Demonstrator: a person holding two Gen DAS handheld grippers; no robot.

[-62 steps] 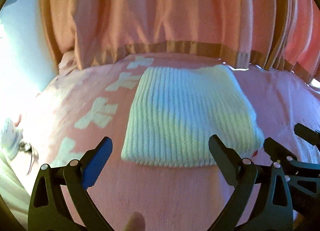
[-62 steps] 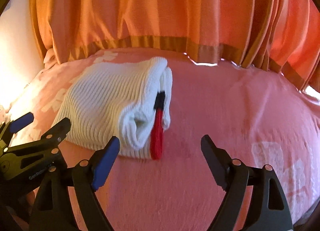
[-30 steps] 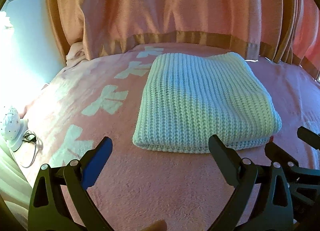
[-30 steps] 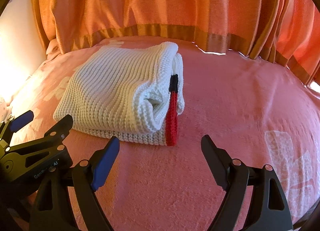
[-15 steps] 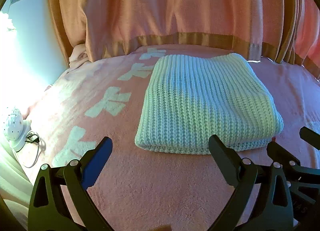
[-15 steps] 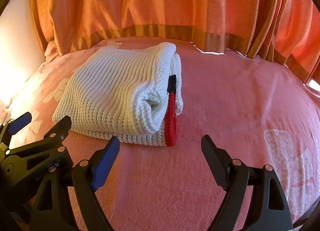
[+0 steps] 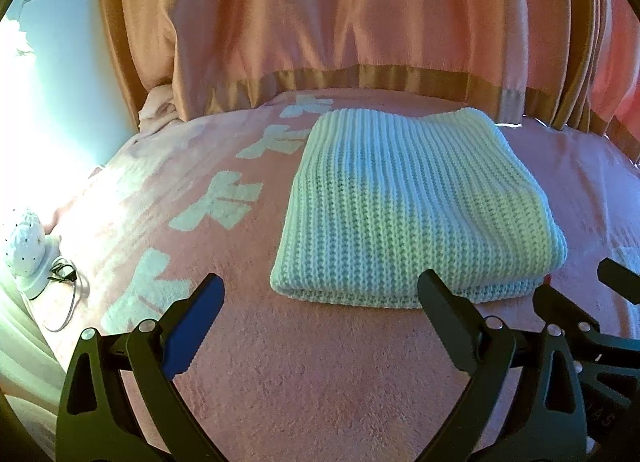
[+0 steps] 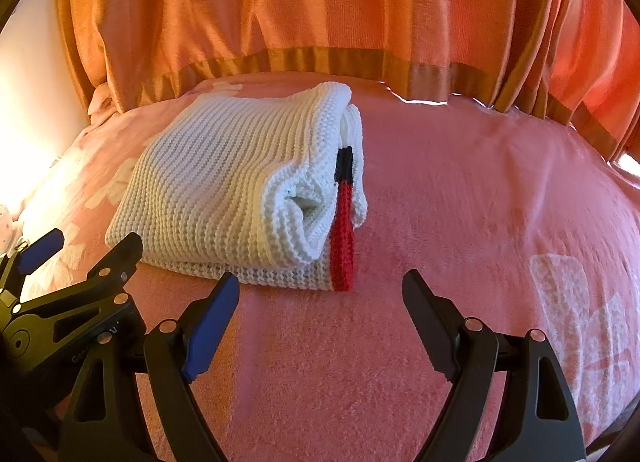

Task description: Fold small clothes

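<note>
A white ribbed knit sweater (image 7: 408,202) lies folded in a flat rectangle on the pink blanket. In the right wrist view the sweater (image 8: 236,186) shows its folded right edge with a red and dark trim strip (image 8: 343,230). My left gripper (image 7: 320,294) is open and empty, hovering just short of the sweater's near edge. My right gripper (image 8: 320,290) is open and empty, near the sweater's front right corner. Each gripper shows at the edge of the other's view.
The pink blanket (image 7: 320,374) with white bow patterns covers the bed. An orange curtain (image 8: 320,2) hangs along the far edge. A small white lamp with a cord (image 7: 28,258) sits at the far left.
Both grippers have pulled back and risen slightly from the sweater, which now looks farther off. The sweater has not moved. Both grippers stay open.
</note>
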